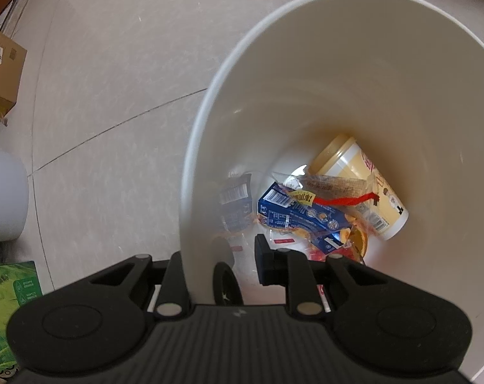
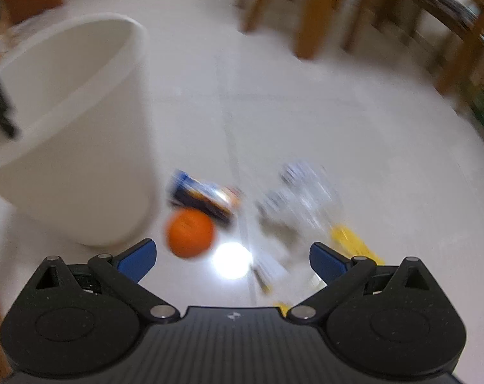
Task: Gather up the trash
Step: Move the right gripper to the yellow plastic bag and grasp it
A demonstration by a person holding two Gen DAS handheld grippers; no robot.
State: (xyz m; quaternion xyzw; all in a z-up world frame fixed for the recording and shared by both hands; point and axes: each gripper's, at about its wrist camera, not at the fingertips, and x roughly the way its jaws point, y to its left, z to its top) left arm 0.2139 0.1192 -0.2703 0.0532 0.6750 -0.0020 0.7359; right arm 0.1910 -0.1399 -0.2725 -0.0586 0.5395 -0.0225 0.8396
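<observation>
Pale tiled floor (image 2: 306,112) under wooden chair legs (image 2: 309,16).

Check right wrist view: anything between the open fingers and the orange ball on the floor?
Nothing visible. The right gripper is open and empty; only bare floor separates it from the orange ball. The dark blue packet lies beyond the ball, the white bin left.

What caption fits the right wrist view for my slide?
Open right gripper above an orange ball and blurred wrappers beside the white bin.
</observation>
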